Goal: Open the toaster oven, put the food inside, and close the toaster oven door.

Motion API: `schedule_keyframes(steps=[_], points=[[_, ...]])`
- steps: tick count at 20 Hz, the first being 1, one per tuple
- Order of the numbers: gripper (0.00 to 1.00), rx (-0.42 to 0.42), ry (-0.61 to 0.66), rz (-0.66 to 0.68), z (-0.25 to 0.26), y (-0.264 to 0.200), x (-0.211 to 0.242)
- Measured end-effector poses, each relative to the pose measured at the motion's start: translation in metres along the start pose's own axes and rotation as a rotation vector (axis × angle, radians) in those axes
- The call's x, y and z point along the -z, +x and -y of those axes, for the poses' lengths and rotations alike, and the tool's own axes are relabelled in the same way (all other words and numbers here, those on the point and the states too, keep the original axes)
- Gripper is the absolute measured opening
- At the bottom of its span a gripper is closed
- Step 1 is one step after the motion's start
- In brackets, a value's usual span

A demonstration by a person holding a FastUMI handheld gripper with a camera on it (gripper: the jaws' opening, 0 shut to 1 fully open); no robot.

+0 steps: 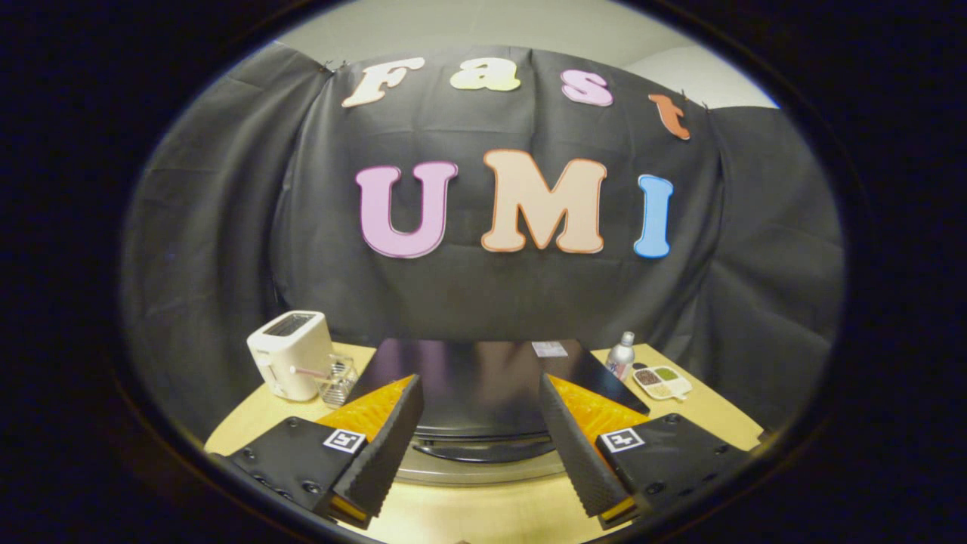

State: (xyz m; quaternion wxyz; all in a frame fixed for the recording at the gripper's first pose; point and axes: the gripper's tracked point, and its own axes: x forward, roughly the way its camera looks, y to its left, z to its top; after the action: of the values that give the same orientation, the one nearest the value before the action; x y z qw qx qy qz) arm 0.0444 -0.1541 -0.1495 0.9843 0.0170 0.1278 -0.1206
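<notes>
Between and just beyond the fingers of the hand-held gripper [481, 423]: one toaster oven [476, 381], dark flat top in view, front edge and curved door handle [483, 451] facing the fingers, long axis crosswise to them. Door shut. Fingers spread wide, holding nothing, tips over the oven's front corners, one on each side of the handle; cannot tell whether touching the top.

On the pale wooden surface [468, 514], left of the oven: one white slot toaster [291, 353], slots up, and just beside it one clear glass container [338, 380]. Right of the oven: one small silver bottle [621, 355], upright, and near it one white divided dish [662, 381] with three compartments of dark and green contents. Behind everything, black cloth wall [227, 227].
</notes>
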Motion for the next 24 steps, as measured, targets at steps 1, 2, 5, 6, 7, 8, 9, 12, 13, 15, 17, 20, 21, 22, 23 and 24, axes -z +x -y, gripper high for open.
schedule_keyframes(steps=[1,2,5,6,7,8,9,12,13,15,17,20,21,22,23,24], points=[[0.97,-0.003,0.01,-0.011,0.001,0.008,0.01],[0.97,-0.01,0.024,-0.023,0.001,0.015,0.017],[0.97,-0.041,0.052,-0.039,0.0,0.033,0.035],[0.97,-0.052,0.059,-0.041,-0.002,0.037,0.039],[0.97,-0.06,0.063,-0.043,-0.003,0.041,0.041],[0.97,-0.065,0.067,-0.044,-0.003,0.043,0.043],[0.97,-0.071,0.07,-0.049,-0.003,0.044,0.048],[0.97,-0.082,0.087,-0.028,-0.003,0.044,0.049],[0.97,-0.083,0.095,-0.01,-0.003,0.043,0.048],[0.98,-0.079,0.118,0.03,-0.002,0.043,0.049],[0.98,-0.077,0.126,0.075,-0.002,0.042,0.049],[0.98,-0.081,0.126,0.125,-0.002,0.041,0.05],[0.98,-0.083,0.126,0.138,-0.002,0.04,0.05],[0.98,-0.085,0.126,0.149,-0.002,0.039,0.05],[0.98,-0.085,0.125,0.158,-0.002,0.038,0.05],[0.98,-0.084,0.121,0.163,-0.001,0.036,0.05]])
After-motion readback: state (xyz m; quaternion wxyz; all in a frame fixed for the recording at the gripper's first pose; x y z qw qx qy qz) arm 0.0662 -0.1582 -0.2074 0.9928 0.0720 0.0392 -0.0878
